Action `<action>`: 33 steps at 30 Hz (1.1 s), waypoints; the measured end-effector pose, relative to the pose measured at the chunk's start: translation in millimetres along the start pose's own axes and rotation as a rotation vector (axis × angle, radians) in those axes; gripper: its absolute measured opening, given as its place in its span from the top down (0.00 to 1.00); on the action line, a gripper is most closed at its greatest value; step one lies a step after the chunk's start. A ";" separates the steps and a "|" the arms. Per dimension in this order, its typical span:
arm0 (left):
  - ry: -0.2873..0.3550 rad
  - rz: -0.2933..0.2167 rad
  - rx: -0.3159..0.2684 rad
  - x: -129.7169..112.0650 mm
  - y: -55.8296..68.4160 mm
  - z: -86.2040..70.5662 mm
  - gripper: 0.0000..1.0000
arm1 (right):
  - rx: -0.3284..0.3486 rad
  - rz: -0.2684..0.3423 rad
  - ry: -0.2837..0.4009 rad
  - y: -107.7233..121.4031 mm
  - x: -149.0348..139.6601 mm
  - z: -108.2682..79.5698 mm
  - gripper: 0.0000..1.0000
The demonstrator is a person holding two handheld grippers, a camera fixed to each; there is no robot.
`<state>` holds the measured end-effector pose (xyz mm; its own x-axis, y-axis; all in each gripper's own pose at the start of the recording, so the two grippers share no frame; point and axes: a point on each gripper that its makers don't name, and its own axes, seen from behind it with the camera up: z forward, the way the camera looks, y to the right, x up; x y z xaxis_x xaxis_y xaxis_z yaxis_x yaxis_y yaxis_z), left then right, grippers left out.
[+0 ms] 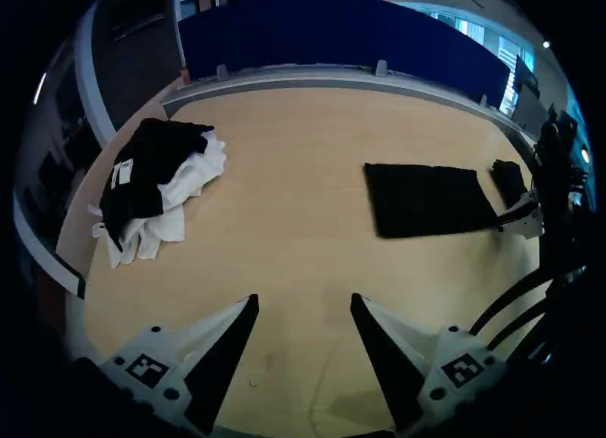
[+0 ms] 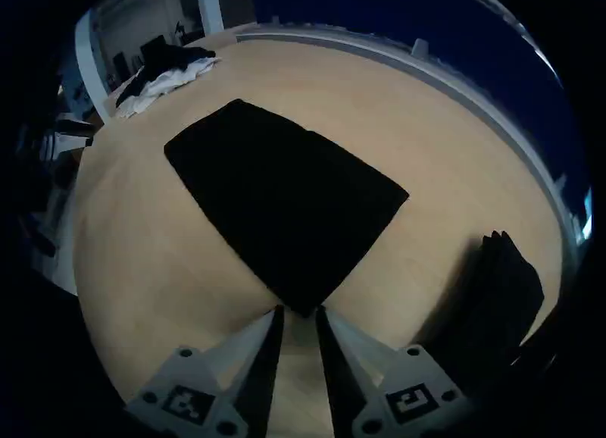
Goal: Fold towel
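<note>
Pale wood-grain worktop runs back to a dark blue fabric partition along its far edge. On it a black rectangular towel lies spread flat and smooth, right of centre in the left gripper view, probably already folded at least once and laid out square for the next fold.

The right gripper sits low at the towel's nearest corner. Its fingers are drawn close with a narrow strip of wood visible between them and the corner's tip at their ends. That looks like a pinch being set up, not a firm clamp. The left gripper hangs well back over bare wood with its fingers spread wide and nothing between them, seemingly waiting to take a second corner.

A loose heap of black and white cloths lies at the far left, likely the unfolded supply. A small stack of dark folded cloth sits just beside the towel on its right, likely the finished pieces, kept out of the folding area.
</note>
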<state>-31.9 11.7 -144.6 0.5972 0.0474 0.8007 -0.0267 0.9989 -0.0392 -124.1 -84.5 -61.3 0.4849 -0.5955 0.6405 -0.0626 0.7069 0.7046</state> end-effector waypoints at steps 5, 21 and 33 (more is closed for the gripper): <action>-0.001 0.000 -0.001 -1.7 -1.1 0.2 0.10 | 0.007 0.004 -0.012 0.2 -2.5 1.6 0.77; -0.003 -0.004 -0.007 -3.9 -1.7 0.3 0.10 | -0.012 -0.005 0.012 -1.1 6.3 -2.8 0.94; 0.001 -0.001 -0.011 -1.7 -3.9 -5.9 0.10 | -0.026 -0.017 0.083 -3.7 41.5 -23.6 0.94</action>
<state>-28.1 7.7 -149.4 0.5983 0.0460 0.8000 -0.0169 0.9989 -0.0448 -83.2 -102.8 -44.6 0.5564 -0.5745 0.6003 -0.0320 0.7071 0.7064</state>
